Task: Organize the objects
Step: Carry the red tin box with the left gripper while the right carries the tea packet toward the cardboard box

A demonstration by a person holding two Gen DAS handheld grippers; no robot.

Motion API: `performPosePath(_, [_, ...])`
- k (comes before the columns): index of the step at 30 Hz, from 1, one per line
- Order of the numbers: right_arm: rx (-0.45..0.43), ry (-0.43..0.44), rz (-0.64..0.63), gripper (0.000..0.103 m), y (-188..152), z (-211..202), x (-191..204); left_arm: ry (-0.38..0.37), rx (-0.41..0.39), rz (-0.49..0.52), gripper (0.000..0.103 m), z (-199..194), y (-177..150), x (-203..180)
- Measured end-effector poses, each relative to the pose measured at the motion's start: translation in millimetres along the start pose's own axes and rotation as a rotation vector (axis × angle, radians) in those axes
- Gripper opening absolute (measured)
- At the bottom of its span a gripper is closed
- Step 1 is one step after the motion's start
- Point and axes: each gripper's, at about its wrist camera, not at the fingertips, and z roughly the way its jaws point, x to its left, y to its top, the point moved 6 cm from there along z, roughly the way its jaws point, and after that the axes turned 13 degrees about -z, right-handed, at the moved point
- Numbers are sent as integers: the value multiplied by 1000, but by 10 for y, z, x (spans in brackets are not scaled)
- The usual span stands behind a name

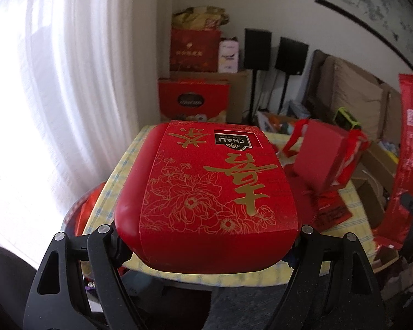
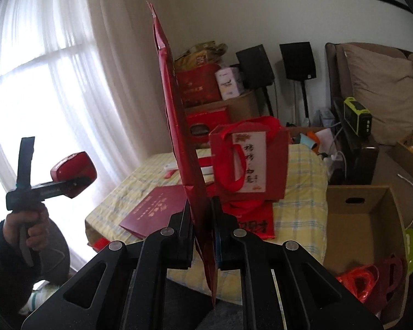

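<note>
My left gripper point(image 1: 206, 247) is shut on a red tea box point(image 1: 206, 192) with gold flowers and characters, its fingers point(image 1: 110, 244) pressing both sides. The box is held in the air above the table's near edge. The right wrist view shows that gripper point(image 2: 68, 185) at the far left, in a person's hand, carrying the same box point(image 2: 74, 170). My right gripper point(image 2: 202, 220) is shut on a flat red paper bag point(image 2: 176, 126) that stands upright on edge. The same bag point(image 1: 410, 143) appears at the right edge of the left wrist view.
A table with a yellow checked cloth point(image 2: 303, 170) carries a red gift bag point(image 2: 247, 162) with a white label, a dark red booklet point(image 2: 154, 209) and a flat red sheet point(image 2: 256, 224). An open cardboard box point(image 2: 366, 200) stands at the right. Stacked red boxes point(image 1: 192, 99) fill the far corner.
</note>
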Motion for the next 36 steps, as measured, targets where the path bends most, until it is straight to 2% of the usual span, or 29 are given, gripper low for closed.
performPosePath(9, [-17,-27,3,10,58,-67,-89,-61,-40,12,79,-126,145,-302])
performPosePath(14, [-27,-40,10,10,77,-111,-143,-60,-83,63,79,-192,160,-509])
performPosePath(21, [-47,-63,0,10,138,-213,-218,-97,-98,79,79,-270,216,-739])
performPosePath(36, [-78,-110,30,10,194,-458,-458,-131,-121,86,79,-449,286,-911])
